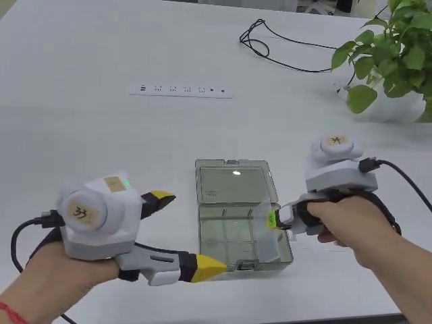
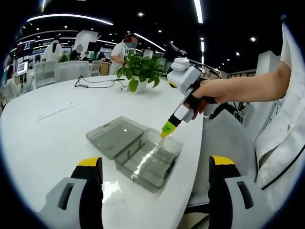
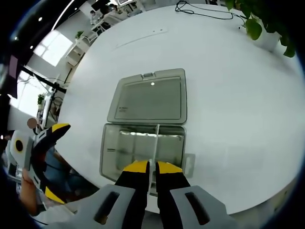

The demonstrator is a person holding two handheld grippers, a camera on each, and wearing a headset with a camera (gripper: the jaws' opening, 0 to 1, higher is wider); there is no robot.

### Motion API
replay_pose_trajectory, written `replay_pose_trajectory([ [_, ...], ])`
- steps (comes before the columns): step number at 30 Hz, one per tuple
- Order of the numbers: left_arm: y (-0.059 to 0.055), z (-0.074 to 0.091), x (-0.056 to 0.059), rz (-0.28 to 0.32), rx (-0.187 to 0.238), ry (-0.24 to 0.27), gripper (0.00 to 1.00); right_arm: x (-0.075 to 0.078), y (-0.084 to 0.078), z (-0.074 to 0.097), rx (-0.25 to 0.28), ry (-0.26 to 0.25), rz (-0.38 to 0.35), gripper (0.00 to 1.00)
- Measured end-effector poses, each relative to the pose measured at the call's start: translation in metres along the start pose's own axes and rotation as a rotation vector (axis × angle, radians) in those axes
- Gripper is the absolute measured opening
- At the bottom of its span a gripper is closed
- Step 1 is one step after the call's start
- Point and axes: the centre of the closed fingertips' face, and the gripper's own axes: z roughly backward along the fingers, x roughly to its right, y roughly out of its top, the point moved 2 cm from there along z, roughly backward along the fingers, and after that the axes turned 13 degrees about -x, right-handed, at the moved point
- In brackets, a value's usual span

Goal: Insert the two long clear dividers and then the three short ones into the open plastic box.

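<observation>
Over the open plastic box (image 1: 233, 267), right gripper (image 3: 151, 168) jaws pinch one clear divider (image 1: 266, 239), its lower edge inside the base. Left gripper (image 1: 185, 231) jaws apart, empty, beside the box.

Risk: divider tilts, misses its slots, jams, or drags the unheld box.

Count: two grippers, one box, one divider sure; others possibly seated, hard to tell through clear plastic.

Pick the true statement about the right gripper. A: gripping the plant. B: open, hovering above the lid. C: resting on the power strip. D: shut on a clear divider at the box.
D: in the right gripper view the right gripper has its jaws pinched on a thin clear divider that reaches down into the box.
</observation>
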Motion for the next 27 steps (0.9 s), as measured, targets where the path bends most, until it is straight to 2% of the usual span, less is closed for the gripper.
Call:
replay_pose_trajectory([
  [18,-0.0052,-0.0021,-0.0005,-0.006,-0.013,-0.001,0.97,0.0015,0.0022,-0.0034,0.0,-0.006,0.013,0.06],
  [27,-0.0098,-0.0063,0.0003,-0.032,-0.031,-0.007,1.0,-0.0063,0.0045,-0.0095,0.003,0.005,0.049,0.07],
])
